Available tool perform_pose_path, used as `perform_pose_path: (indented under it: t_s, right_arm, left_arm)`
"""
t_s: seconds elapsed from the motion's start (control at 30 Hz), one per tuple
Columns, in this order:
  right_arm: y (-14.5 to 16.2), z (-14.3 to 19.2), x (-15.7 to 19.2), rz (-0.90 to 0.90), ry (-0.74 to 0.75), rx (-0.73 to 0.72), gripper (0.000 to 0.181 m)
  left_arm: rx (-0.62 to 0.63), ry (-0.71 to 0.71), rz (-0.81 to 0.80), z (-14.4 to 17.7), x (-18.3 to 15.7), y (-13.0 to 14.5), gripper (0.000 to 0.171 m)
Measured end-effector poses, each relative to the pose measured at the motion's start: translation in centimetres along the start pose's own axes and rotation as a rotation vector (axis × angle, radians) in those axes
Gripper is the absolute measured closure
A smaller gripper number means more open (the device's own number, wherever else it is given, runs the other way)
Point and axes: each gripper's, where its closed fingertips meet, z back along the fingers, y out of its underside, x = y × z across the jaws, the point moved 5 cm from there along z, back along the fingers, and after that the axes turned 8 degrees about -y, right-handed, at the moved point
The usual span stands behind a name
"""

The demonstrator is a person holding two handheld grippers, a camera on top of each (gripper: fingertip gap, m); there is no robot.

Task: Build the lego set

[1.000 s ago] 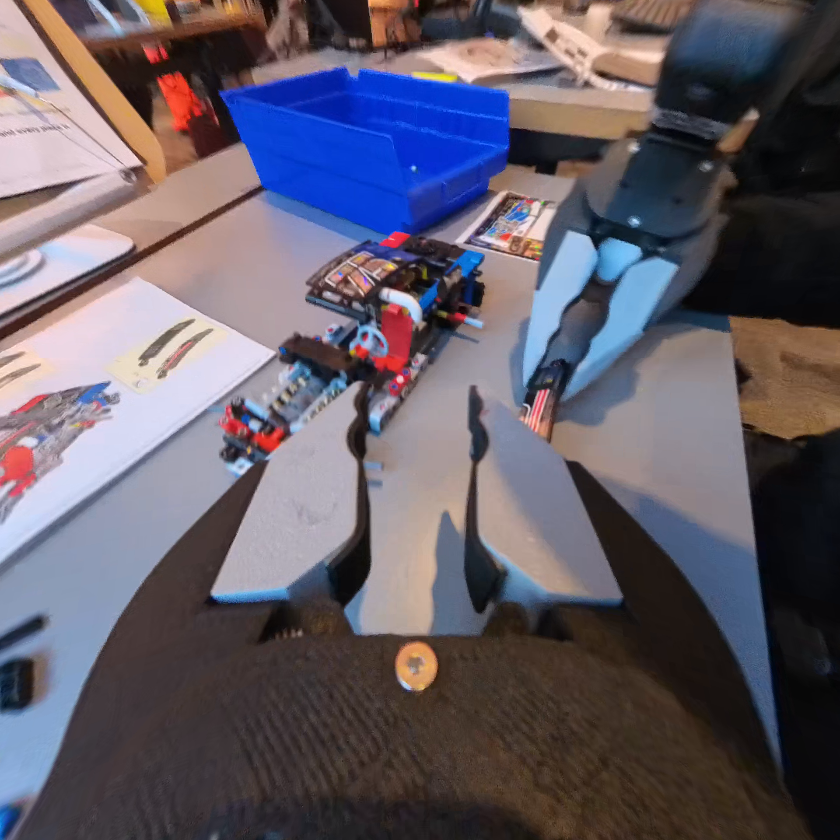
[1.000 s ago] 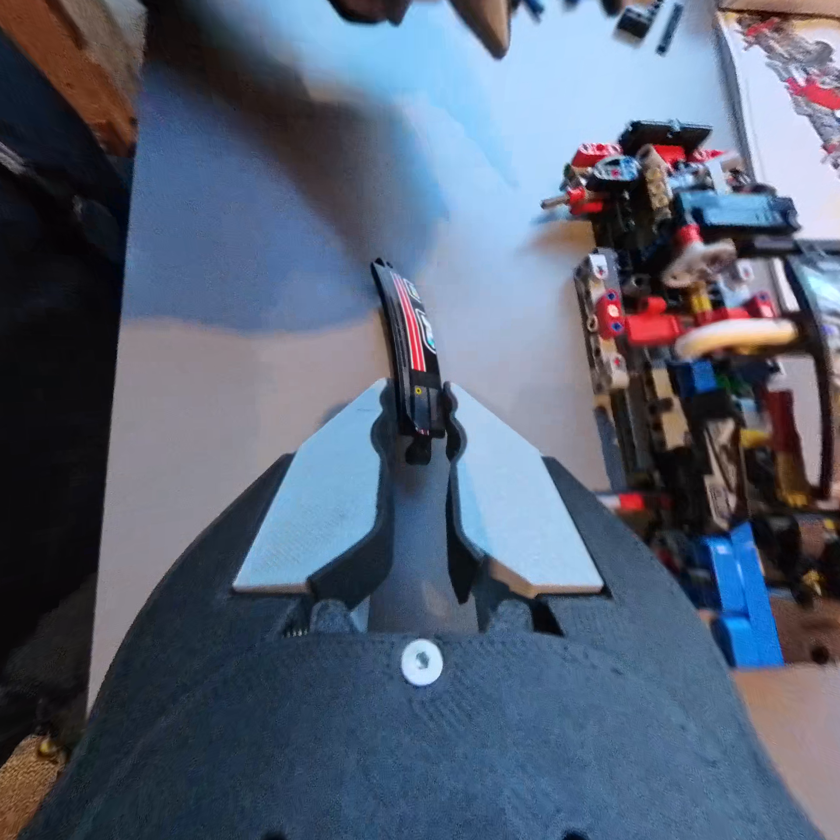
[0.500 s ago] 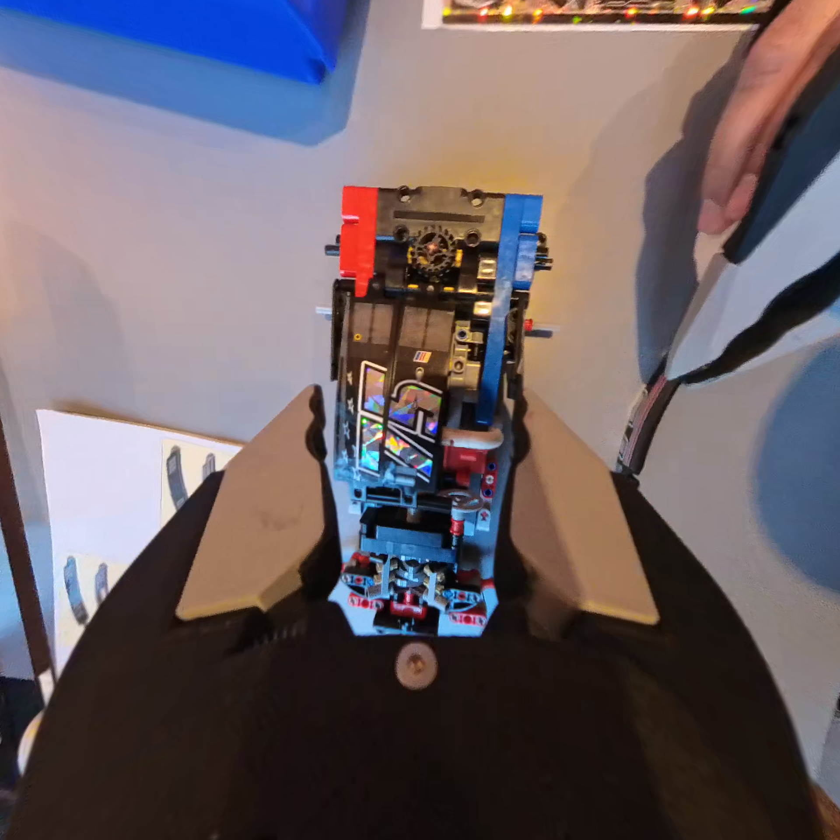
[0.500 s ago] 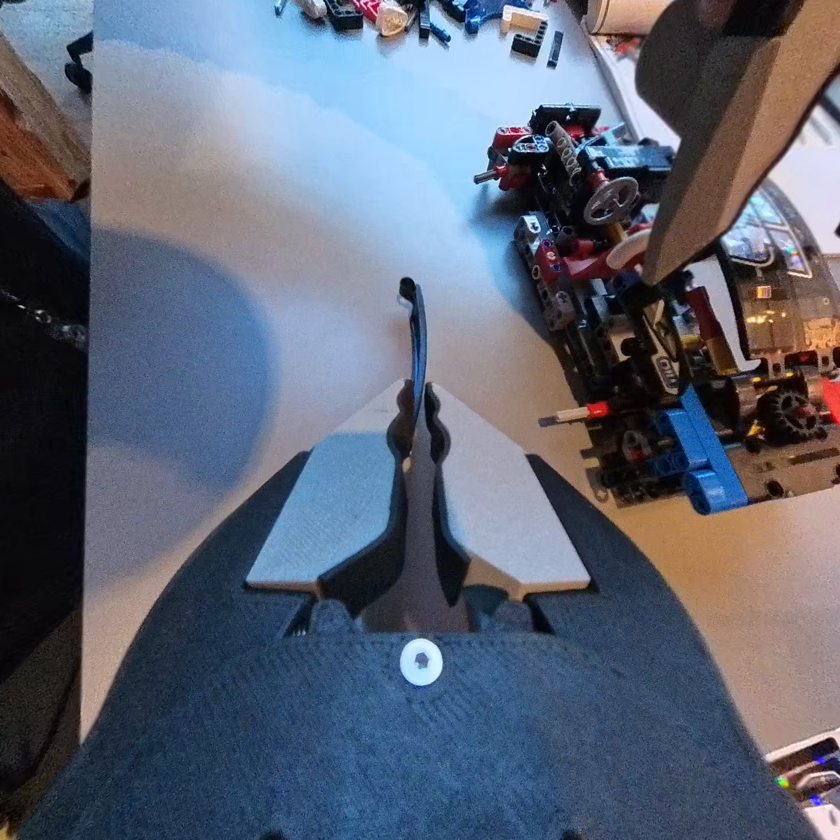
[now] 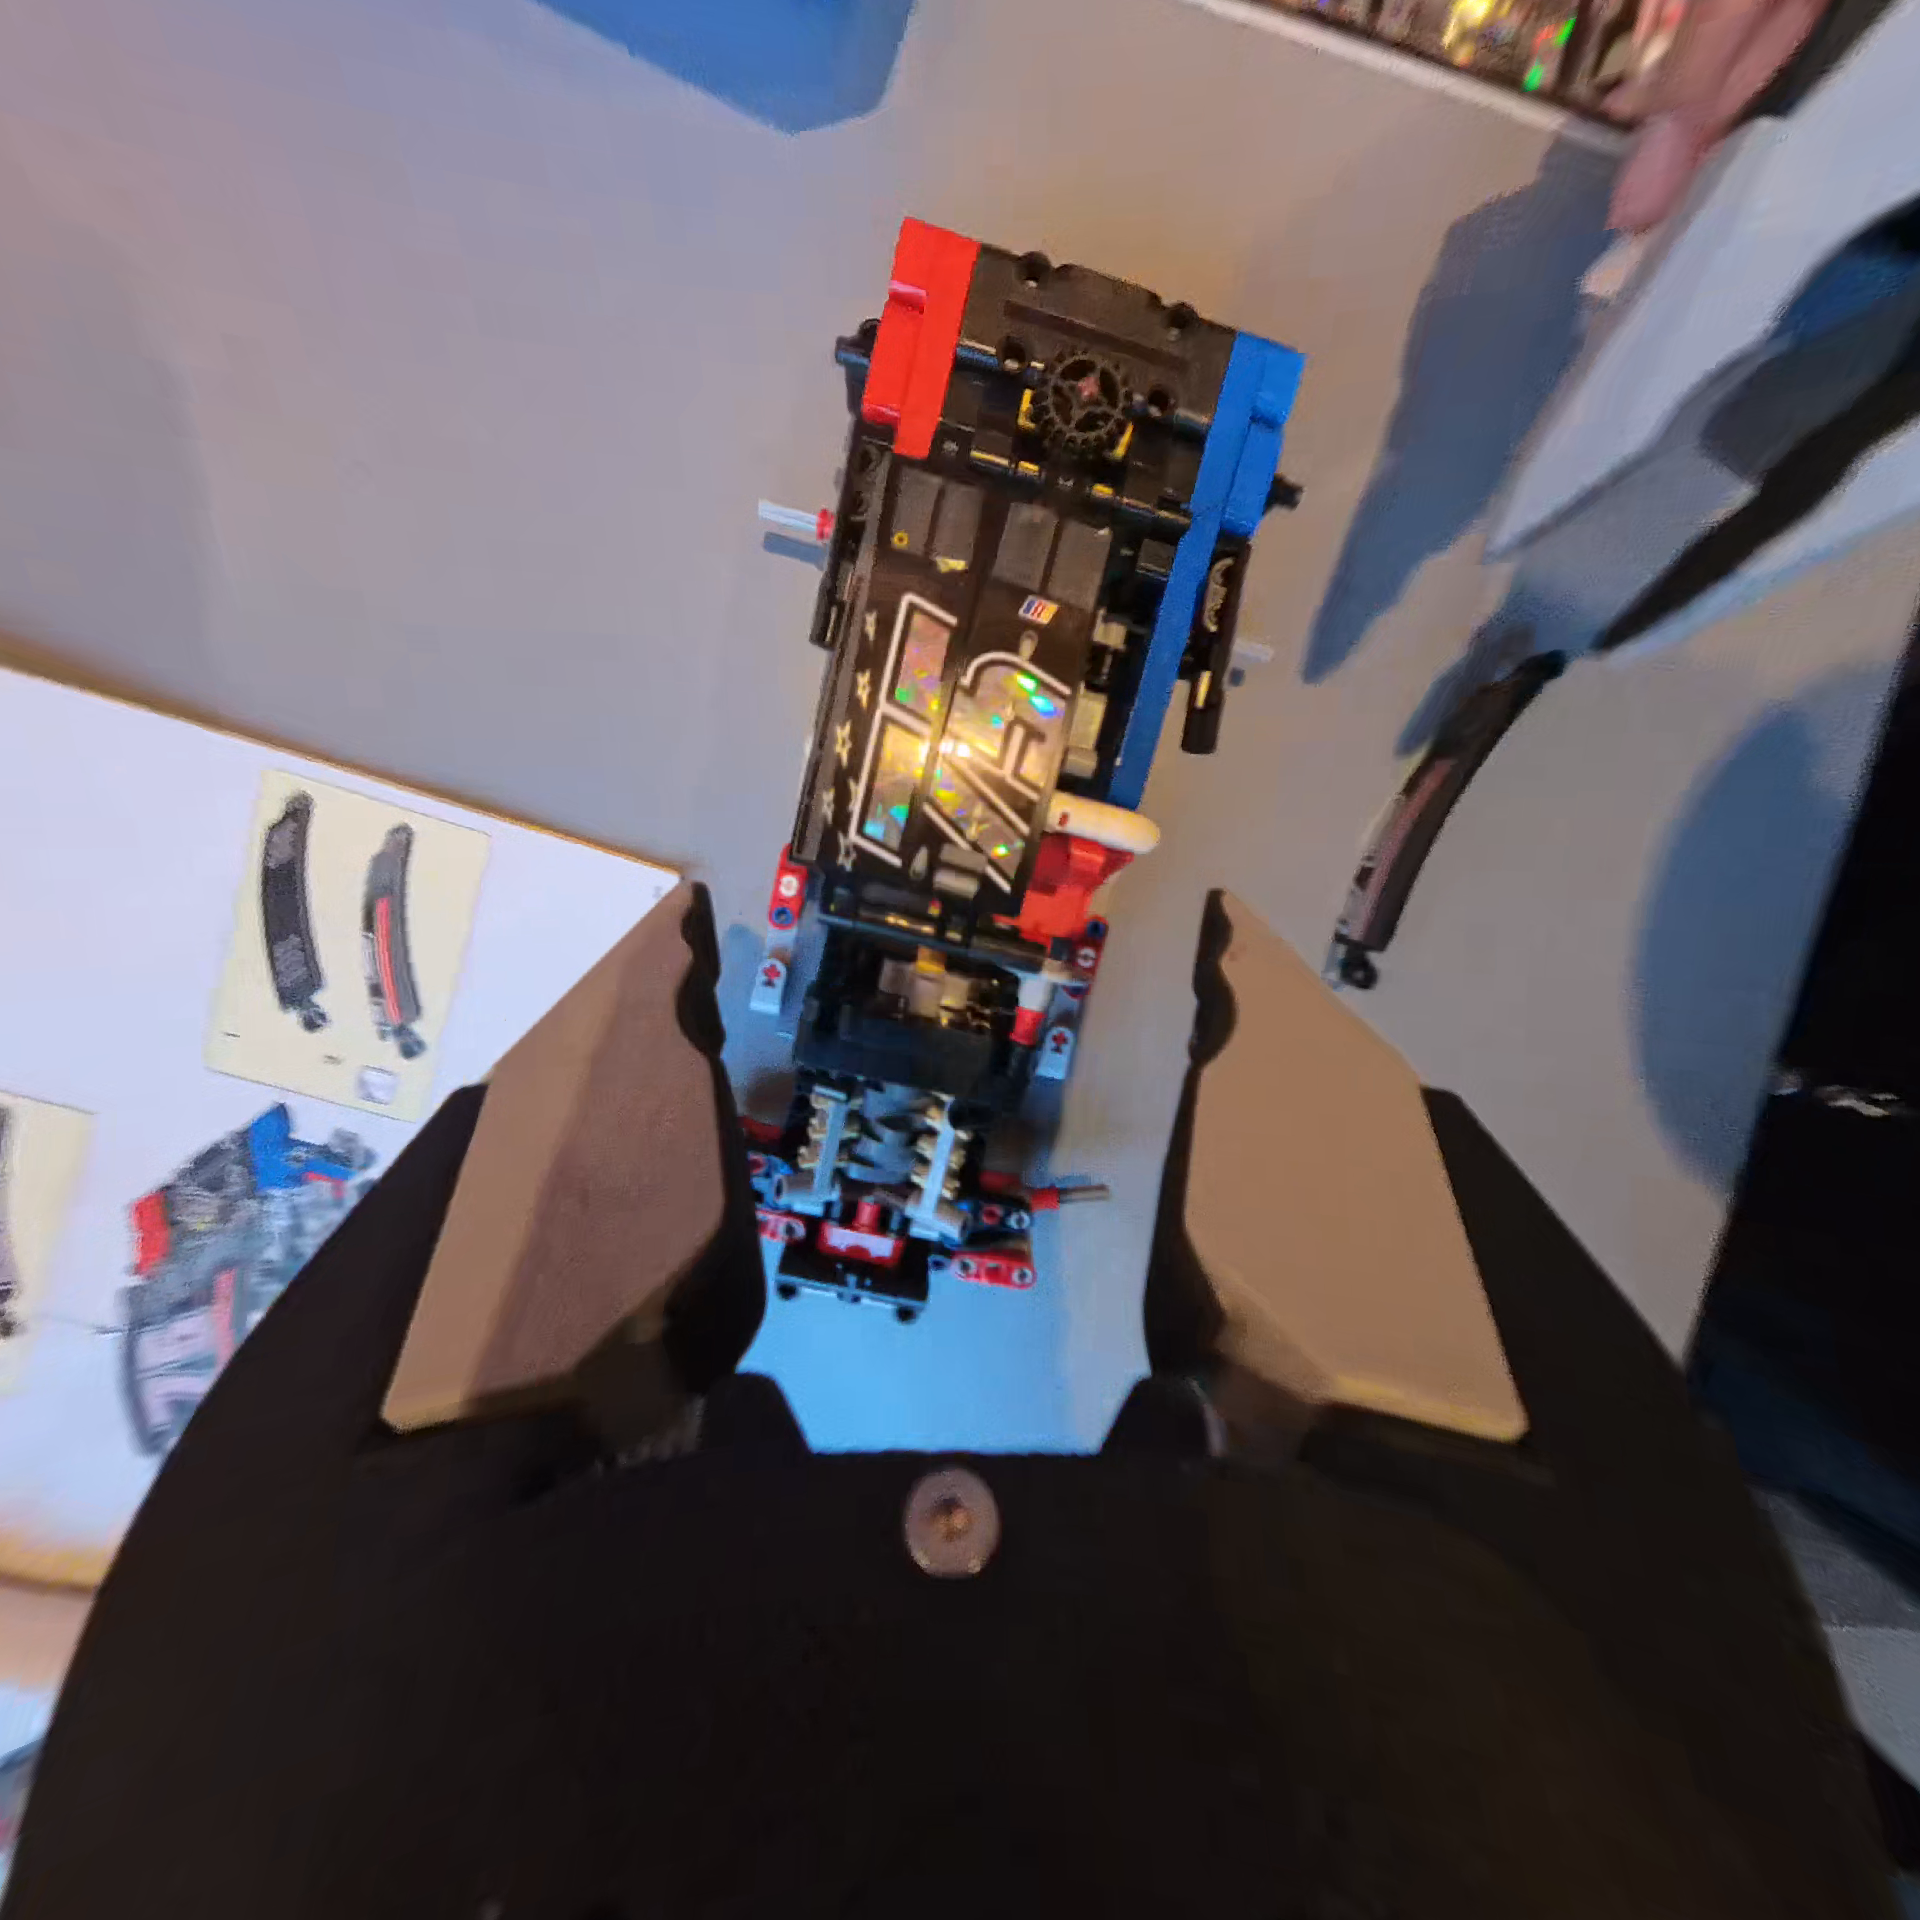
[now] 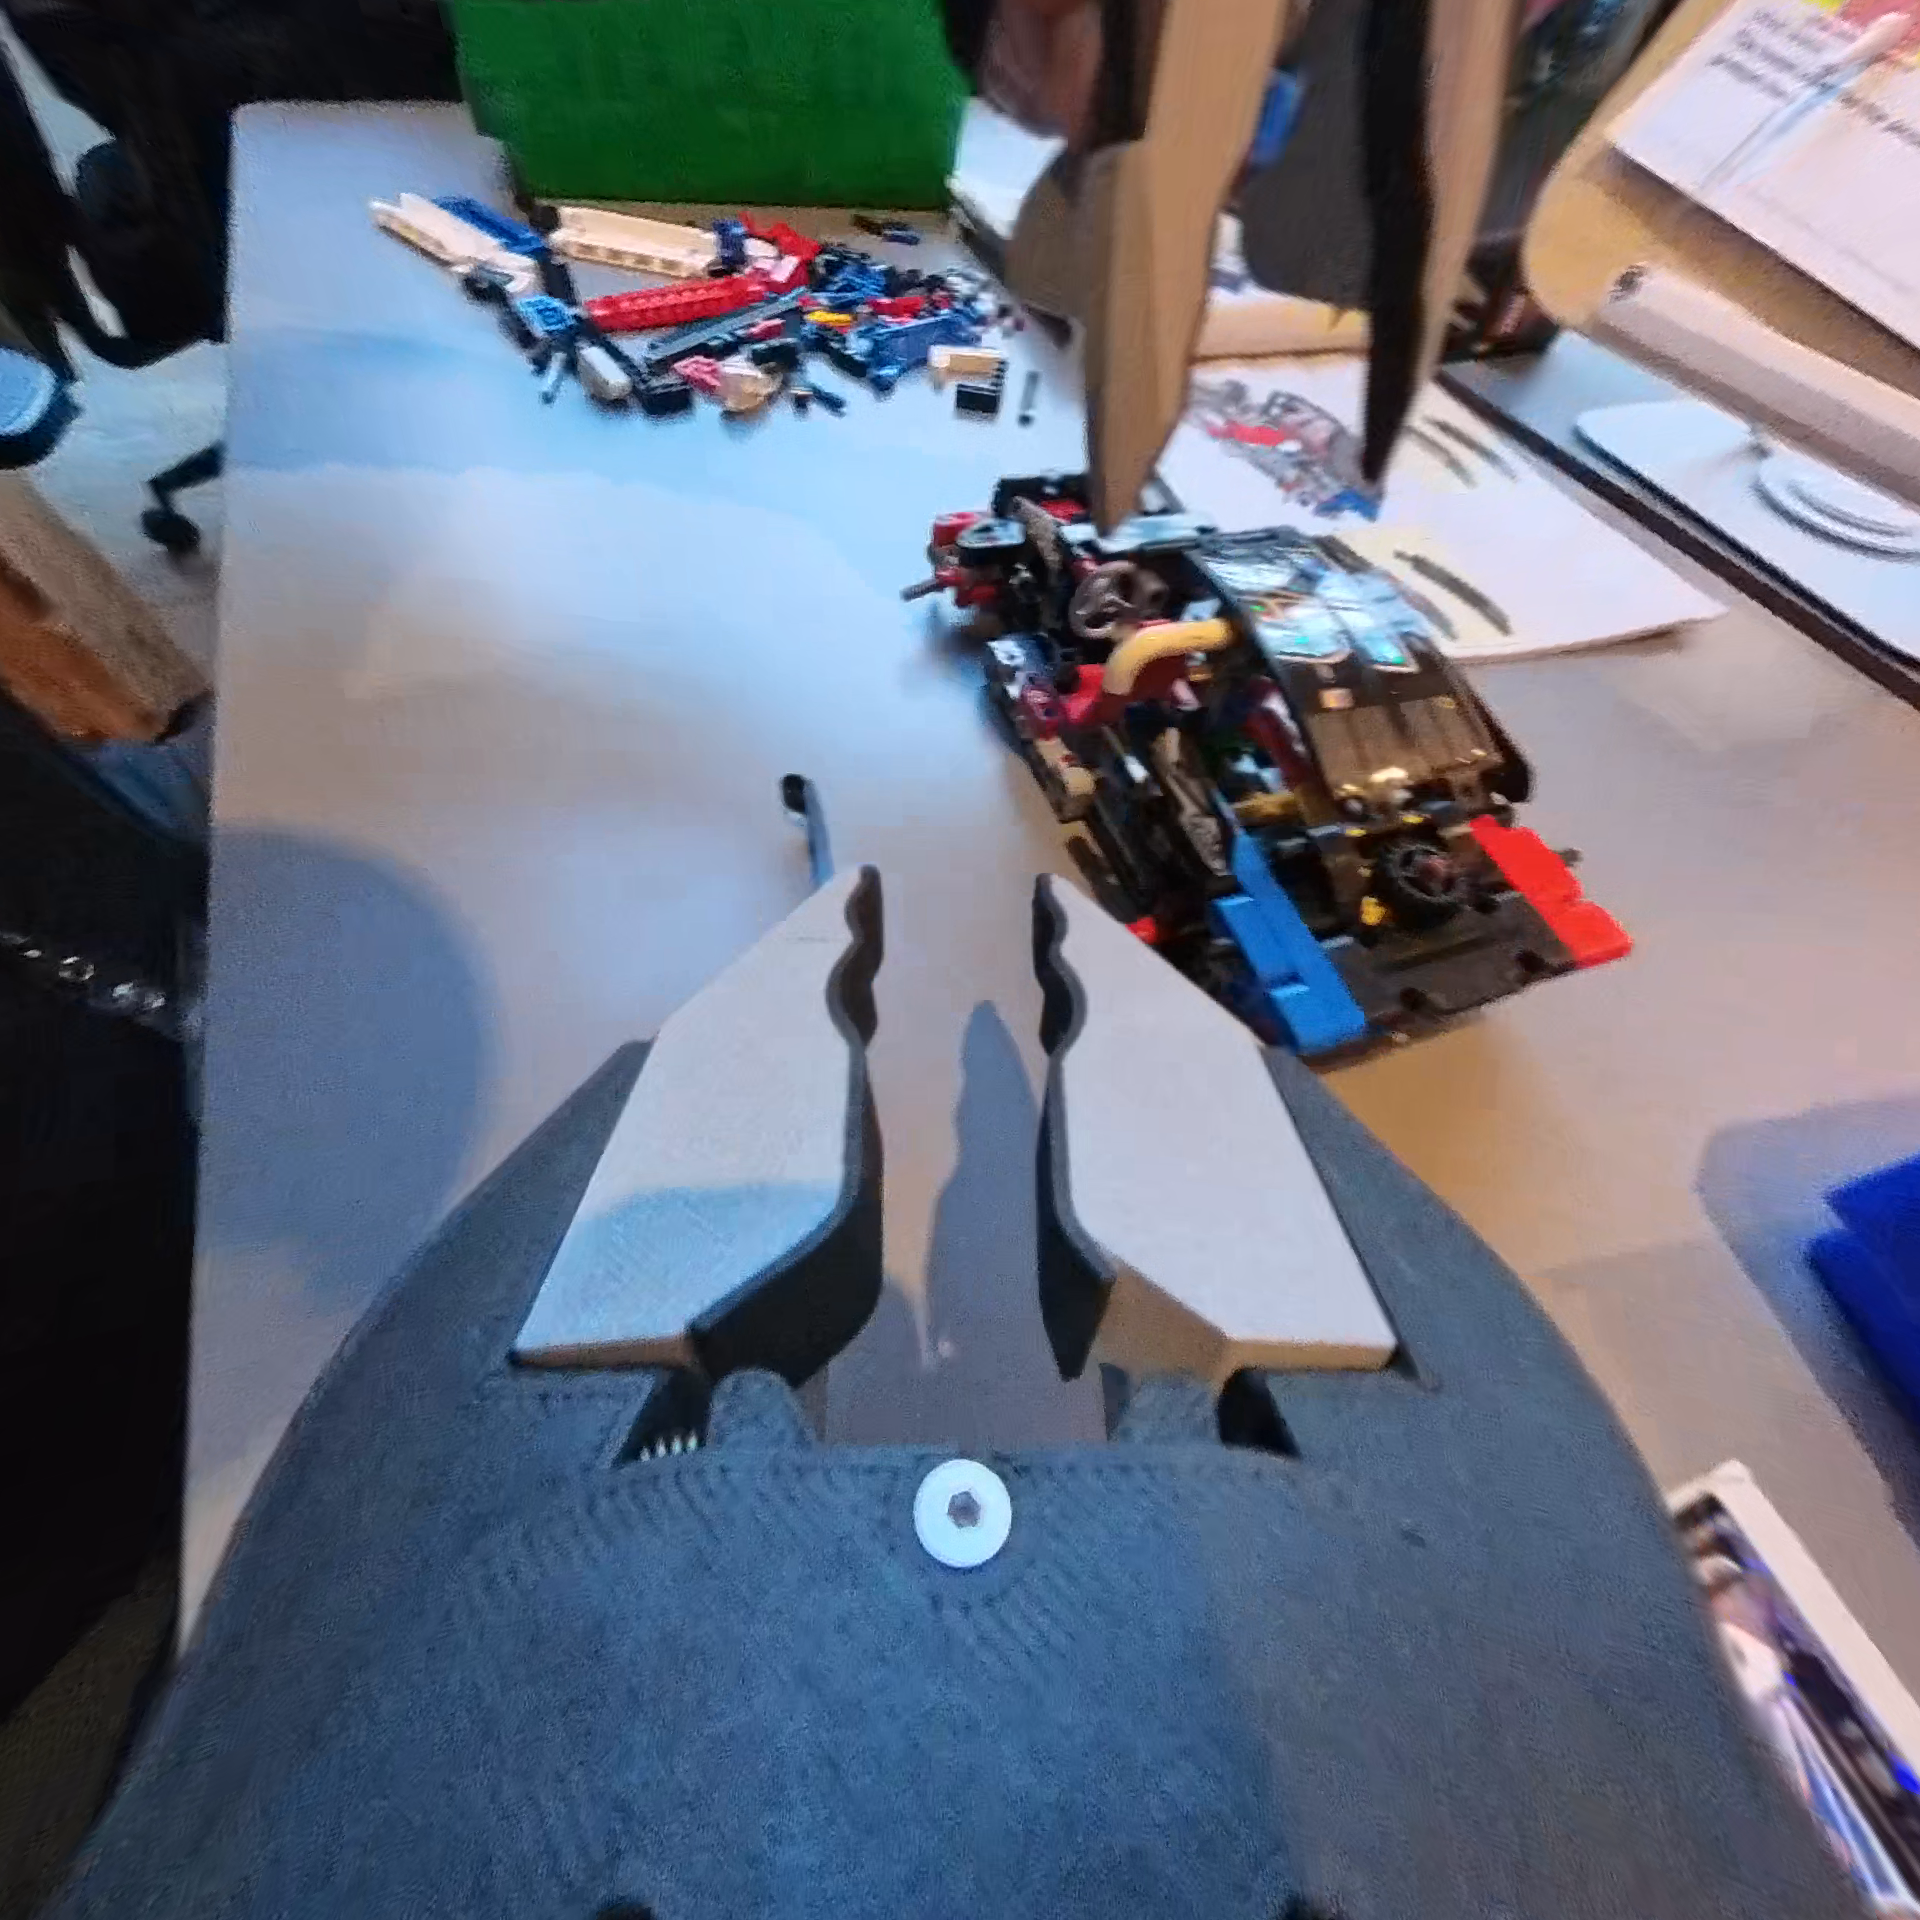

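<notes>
The partly built lego car (image 5: 1029, 675), black with a red and a blue rear corner, stands on the grey table. My left gripper (image 5: 951, 914) is open wide and hangs over the car's front end, touching nothing. It shows from above in the right wrist view (image 6: 1247, 312). My right gripper (image 6: 956, 894) is open and empty, low over the table to the right of the car (image 6: 1247, 748). A curved black panel (image 6: 810, 831) with a red stripe peeks out beside its left finger (image 6: 769, 1039), outside the jaws. The panel also shows in the left wrist view (image 5: 1423, 821).
The open instruction booklet (image 5: 312, 935) lies left of the car. A pile of loose pieces (image 6: 727, 301) lies before a green bin (image 6: 717, 94). A blue bin (image 6: 1870, 1278) and a sticker sheet (image 6: 1787, 1662) are at the right edge.
My right gripper has opened and let go of the curved panel, and has tilted up. My left gripper has opened wider and drawn back a little over the car's front.
</notes>
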Motion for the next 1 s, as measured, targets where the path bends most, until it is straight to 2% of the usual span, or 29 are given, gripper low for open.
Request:
perform_pose_path:
  t_s: [0.13, 0.27, 0.43, 0.57, 0.63, 0.77, 0.83, 1.0]
  right_arm:
    - [-1.1, 0.7, -2.7, -0.035, 0.081, 0.032, 0.149]
    - [-3.4, 0.1, -6.7, -0.015, 0.162, 0.104, 0.14]
    - [-5.5, -4.5, -8.5, 0.149, 0.15, 0.309, 0.132]
    - [-4.4, -7.0, -9.5, 0.327, 0.198, 0.552, 0.128]
    - [-4.1, -7.6, -9.7, 0.374, 0.21, 0.61, 0.127]
    - [-3.9, -8.0, -9.3, 0.377, 0.225, 0.601, 0.139]
    - [-4.0, -7.8, -9.2, 0.37, 0.265, 0.548, 0.146]
    - [-3.8, -7.0, -9.4, 0.29, 0.346, 0.397, 0.15]
  left_arm:
    - [-0.093, 0.077, 0.082, 0.8, 1.0, 0.6, 0.09]
    - [-0.104, 0.217, 0.175, -0.1, 1.3, 1.2, 0.093]
    - [-0.163, 0.25, 0.231, -0.3, 1.6, 2.4, 0.092]
    - [-0.208, 0.257, 0.208, -0.6, 0.9, 3.4, 0.092]
    - [-0.207, 0.248, 0.185, -1.1, 0.6, 3.7, 0.093]
    - [-0.169, 0.213, 0.142, -2.0, 0.2, 4.1, 0.087]
    - [-0.169, 0.152, 0.134, -1.5, 0.3, 4.2, 0.09]
    - [-0.203, -0.011, 0.074, 0.5, -2.0, 5.6, 0.091]
